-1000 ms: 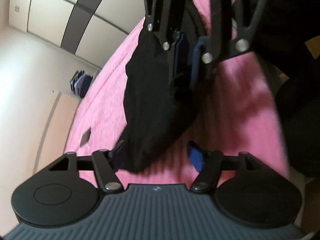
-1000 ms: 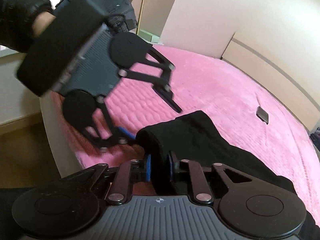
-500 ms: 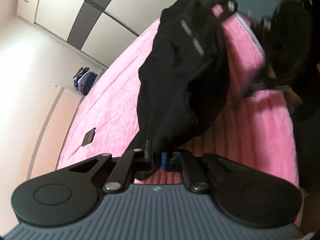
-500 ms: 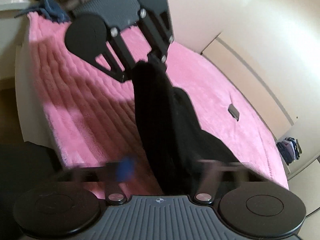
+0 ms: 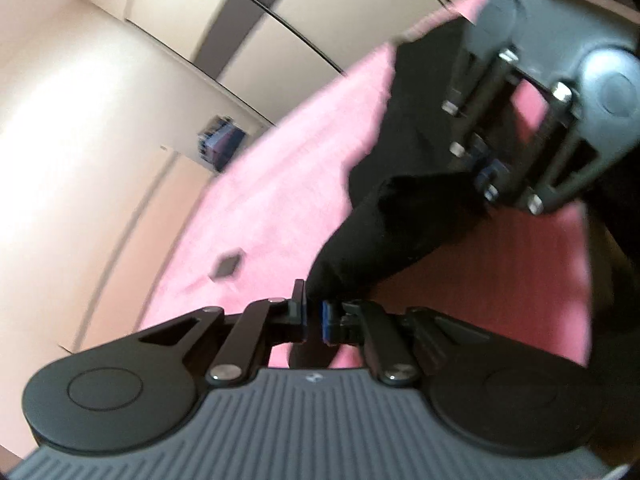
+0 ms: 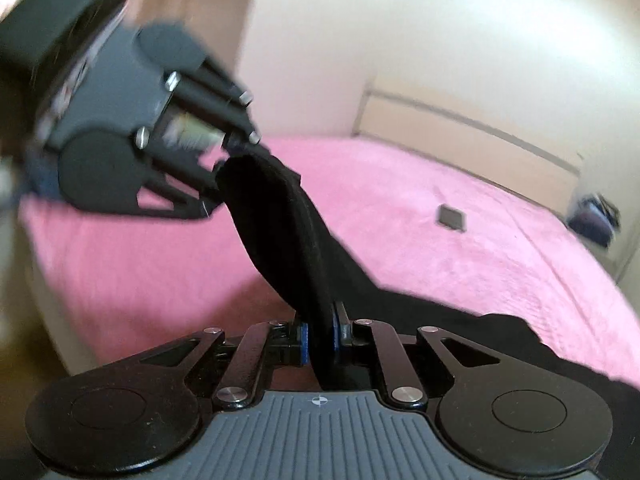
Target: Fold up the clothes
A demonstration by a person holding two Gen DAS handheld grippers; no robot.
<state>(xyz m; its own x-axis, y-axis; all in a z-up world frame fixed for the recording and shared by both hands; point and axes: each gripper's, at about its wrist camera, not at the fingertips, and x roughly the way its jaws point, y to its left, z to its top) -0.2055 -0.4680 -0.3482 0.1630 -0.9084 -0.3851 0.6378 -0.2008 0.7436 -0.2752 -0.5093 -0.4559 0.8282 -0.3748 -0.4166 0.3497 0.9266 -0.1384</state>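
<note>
A black garment (image 5: 404, 208) hangs lifted over the pink bed, stretched between both grippers. My left gripper (image 5: 314, 316) is shut on one edge of it at the bottom of the left wrist view. My right gripper (image 6: 320, 338) is shut on another edge; the cloth (image 6: 280, 224) rises from its pads to the left gripper (image 6: 224, 176) at upper left. In the left wrist view the right gripper (image 5: 486, 178) grips the garment at upper right. The rest of the garment trails on the bed at right (image 6: 500, 336).
A pink bedspread (image 6: 440, 264) covers the bed. A small dark flat object (image 6: 452, 218) lies on it, also in the left wrist view (image 5: 228, 266). A stack of folded clothes (image 5: 220, 144) sits by the wardrobe. The bed's near edge drops off at left (image 6: 44, 280).
The left gripper closed on the garment's edge. The right gripper opened briefly, then shut on the cloth again. Both have lifted and drawn the garment taut between them.
</note>
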